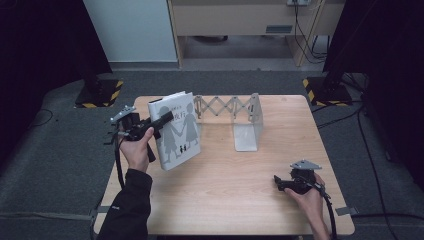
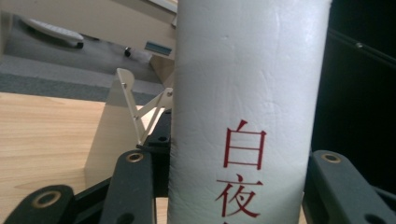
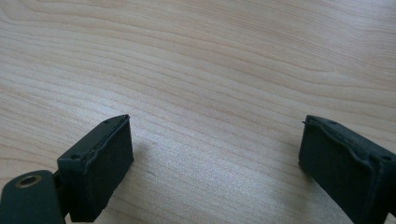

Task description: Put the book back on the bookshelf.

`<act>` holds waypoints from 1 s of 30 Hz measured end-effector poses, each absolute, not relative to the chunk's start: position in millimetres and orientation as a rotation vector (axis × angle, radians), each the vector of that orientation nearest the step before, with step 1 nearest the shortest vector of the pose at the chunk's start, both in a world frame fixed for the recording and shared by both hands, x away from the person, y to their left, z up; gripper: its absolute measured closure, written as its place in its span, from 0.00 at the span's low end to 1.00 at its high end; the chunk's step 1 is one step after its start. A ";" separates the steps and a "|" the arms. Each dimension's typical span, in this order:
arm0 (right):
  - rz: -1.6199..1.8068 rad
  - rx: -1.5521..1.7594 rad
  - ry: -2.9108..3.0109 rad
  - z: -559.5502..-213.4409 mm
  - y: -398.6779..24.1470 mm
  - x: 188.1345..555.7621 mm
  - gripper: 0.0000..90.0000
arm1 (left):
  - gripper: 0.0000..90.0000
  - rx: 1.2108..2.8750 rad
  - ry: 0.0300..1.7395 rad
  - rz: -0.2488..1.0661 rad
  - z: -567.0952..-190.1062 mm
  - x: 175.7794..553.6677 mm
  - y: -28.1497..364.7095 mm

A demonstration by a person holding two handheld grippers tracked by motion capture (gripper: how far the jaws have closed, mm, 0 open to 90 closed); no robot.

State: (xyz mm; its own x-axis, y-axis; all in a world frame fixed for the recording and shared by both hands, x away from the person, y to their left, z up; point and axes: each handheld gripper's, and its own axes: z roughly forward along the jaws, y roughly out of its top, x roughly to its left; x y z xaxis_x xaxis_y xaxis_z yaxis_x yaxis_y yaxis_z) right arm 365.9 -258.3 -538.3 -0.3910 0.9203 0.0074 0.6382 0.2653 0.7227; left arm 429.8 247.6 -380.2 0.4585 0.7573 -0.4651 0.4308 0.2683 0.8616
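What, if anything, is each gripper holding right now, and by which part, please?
The left gripper holds the white book upright, clamped across its spine, one jaw on each side. The right gripper holds nothing; its jaws stand open over the table.

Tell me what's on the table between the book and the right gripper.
Nothing: in the high view, bare wooden table runs from the white book, held by the left gripper, to the open right gripper.

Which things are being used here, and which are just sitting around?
In use: the left gripper, shut on the white book; the folding book rack, probably where it goes.
Sitting around: the right gripper, open over the table; floor cables.
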 end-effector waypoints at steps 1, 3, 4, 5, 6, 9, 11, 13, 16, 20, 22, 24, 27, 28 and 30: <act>0.914 1.411 2.125 -538.4 -258.3 365.9 0.11 | 0.58 1.363 1.165 0.310 -381.2 432.5 246.8; 0.914 1.411 2.125 -538.3 -258.3 365.9 0.11 | 0.58 1.372 1.177 0.332 -382.4 438.0 244.5; 0.915 1.412 2.125 -538.3 -258.3 365.9 0.11 | 0.58 1.375 1.185 0.344 -382.7 440.3 243.1; 0.915 1.412 2.125 -538.3 -258.3 365.9 0.11 | 0.58 1.379 1.187 0.357 -383.1 442.4 241.7; 0.914 1.412 2.125 -538.3 -258.3 365.9 0.11 | 0.58 1.381 1.189 0.369 -383.3 444.2 240.3; 0.914 1.411 2.126 -538.3 -258.3 366.0 0.11 | 0.58 1.382 1.193 0.382 -384.6 449.4 237.1; 0.914 1.411 2.126 -538.3 -258.3 366.0 0.11 | 0.58 1.381 1.197 0.389 -386.4 452.3 235.3; 0.914 1.411 2.126 -538.3 -258.3 366.0 0.11 | 0.58 1.387 1.206 0.405 -388.5 454.1 233.4; 0.914 1.411 2.126 -538.3 -258.3 366.0 0.11 | 0.58 1.411 1.212 0.438 -391.4 455.5 230.2; 0.914 1.411 2.126 -538.3 -258.3 366.0 0.11 | 0.58 1.413 1.217 0.472 -396.7 455.6 226.6; 0.914 1.410 2.126 -538.4 -258.3 366.1 0.11 | 0.58 1.415 1.218 0.469 -399.9 456.3 225.6; 0.914 1.411 2.126 -538.3 -258.3 366.1 0.11 | 0.58 1.418 1.219 0.471 -403.1 456.3 223.7; 0.914 1.411 2.126 -538.3 -258.3 366.1 0.11 | 0.58 1.435 1.209 0.490 -407.2 455.7 219.6; 0.914 1.411 2.126 -538.4 -258.3 366.1 0.11 | 0.58 1.443 1.205 0.497 -408.3 455.6 218.4; 0.914 1.411 2.126 -538.4 -258.3 366.1 0.11 | 0.58 1.441 1.193 0.505 -409.7 454.4 216.8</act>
